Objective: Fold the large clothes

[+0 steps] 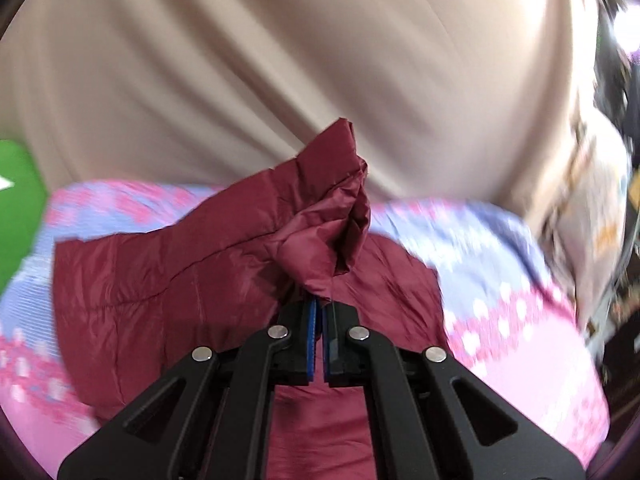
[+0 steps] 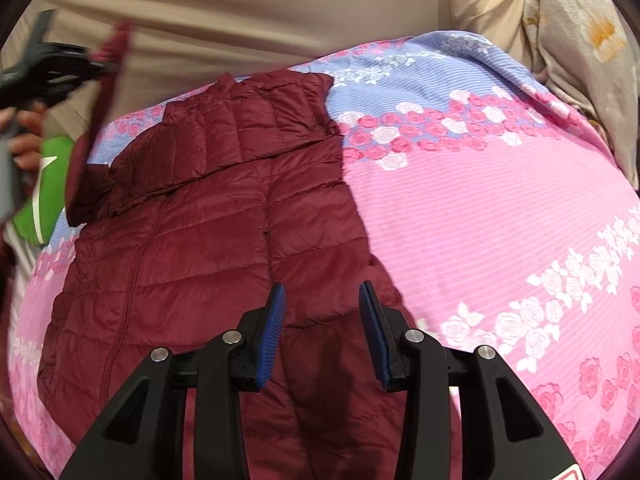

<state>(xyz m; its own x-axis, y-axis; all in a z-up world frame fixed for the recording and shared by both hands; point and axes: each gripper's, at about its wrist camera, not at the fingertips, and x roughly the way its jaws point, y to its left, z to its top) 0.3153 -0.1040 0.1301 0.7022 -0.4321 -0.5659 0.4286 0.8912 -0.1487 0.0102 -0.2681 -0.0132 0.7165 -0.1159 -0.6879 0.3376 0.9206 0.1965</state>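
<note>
The maroon puffer jacket lay spread on the pink floral bedsheet (its zipper side up). My left gripper was clamped on a lifted fold of it; my right gripper hovered above, jaws apart, holding nothing.

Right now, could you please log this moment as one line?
left gripper: shut on jacket edge, lifted | right gripper: open above jacket | bedsheet beneath

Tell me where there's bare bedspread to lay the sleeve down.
Free: pink bedspread right of the maroon jacket, out to the beige sheet. Crowded: left side, by the green item and the left gripper holding fabric.
</note>
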